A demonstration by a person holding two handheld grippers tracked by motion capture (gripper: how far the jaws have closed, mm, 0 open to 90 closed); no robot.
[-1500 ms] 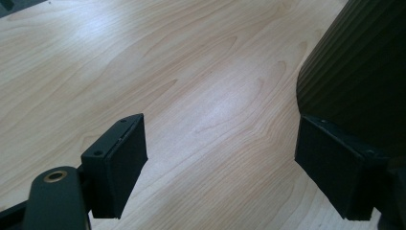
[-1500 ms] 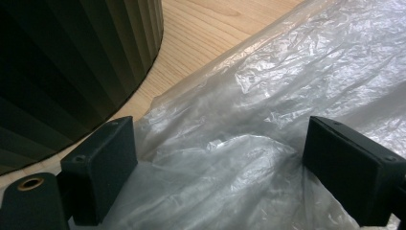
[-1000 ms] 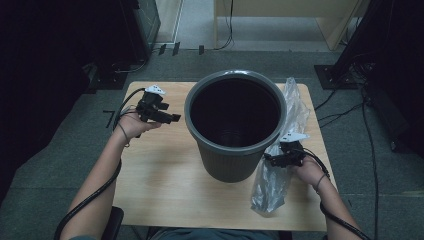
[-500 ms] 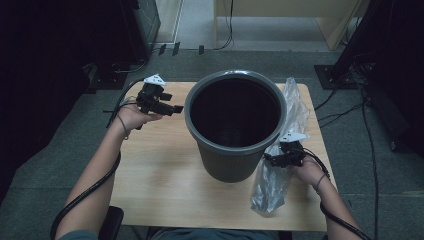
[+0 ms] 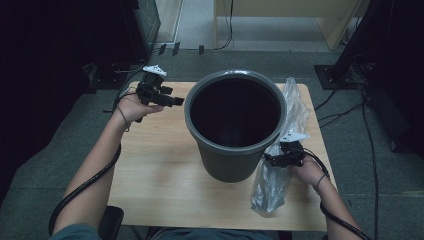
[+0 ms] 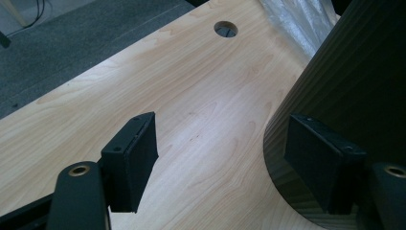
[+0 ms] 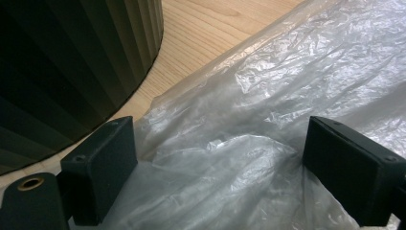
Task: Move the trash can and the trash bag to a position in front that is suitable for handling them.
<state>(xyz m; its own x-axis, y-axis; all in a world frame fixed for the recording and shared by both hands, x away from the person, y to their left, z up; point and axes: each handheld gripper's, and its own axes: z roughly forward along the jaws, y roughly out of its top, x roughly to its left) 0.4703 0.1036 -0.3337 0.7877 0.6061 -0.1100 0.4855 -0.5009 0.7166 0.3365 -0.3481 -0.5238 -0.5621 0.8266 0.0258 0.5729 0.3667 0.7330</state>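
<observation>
Grey ribbed bin (image 5: 235, 127) upright at desk (image 5: 155, 170) centre. Clear plastic bag (image 5: 280, 165) crumpled along right edge, touching bin wall, running from far right corner toward near edge. Right gripper (image 5: 270, 159) low over bag, jaws apart, film between them, pads not pressing it. Left gripper (image 5: 176, 101) raised near far left corner, just beside bin rim, jaws wide apart, nothing between. Cable hole (image 6: 225, 28) in desk beyond it.

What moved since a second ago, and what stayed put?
The left gripper lifted and moved farther up the table beside the bin, jaws open and empty. The right gripper stayed over the plastic bag, jaws open. Bin and bag did not move.
</observation>
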